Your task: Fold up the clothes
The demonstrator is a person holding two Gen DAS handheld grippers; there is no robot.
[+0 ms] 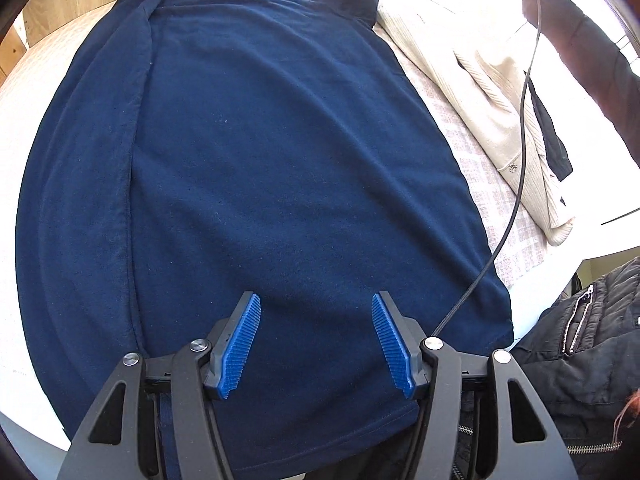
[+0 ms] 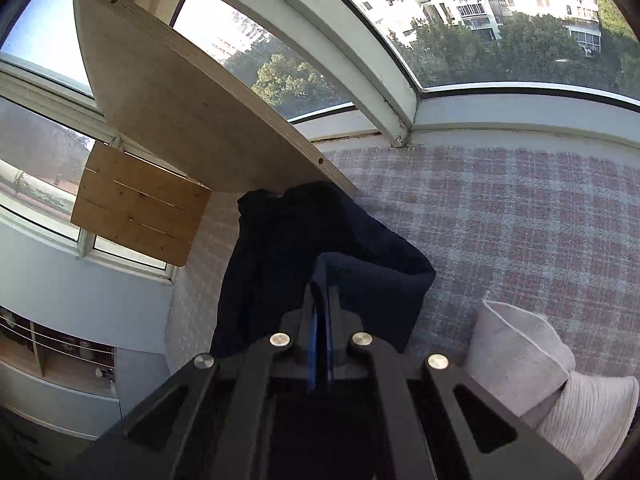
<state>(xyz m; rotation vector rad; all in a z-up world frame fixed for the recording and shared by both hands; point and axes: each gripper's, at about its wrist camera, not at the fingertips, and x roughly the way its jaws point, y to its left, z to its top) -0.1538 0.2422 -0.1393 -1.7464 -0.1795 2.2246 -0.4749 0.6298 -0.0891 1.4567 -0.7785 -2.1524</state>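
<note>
One navy shirt (smooth, side folded); left tongs spread, right tongs pinching it.

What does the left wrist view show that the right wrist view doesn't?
Left wrist only: the left claw open above the spread navy shirt, a black cable, and a dark sleeve beyond the cream cardigan.
Right wrist only: the right claw shut on navy fabric, the windows and wooden boards.
Both: the navy shirt, the cardigan and the checked cover.

navy shirt hem is running under the gripper body; cream cardigan is getting cut off at frame edge.
</note>
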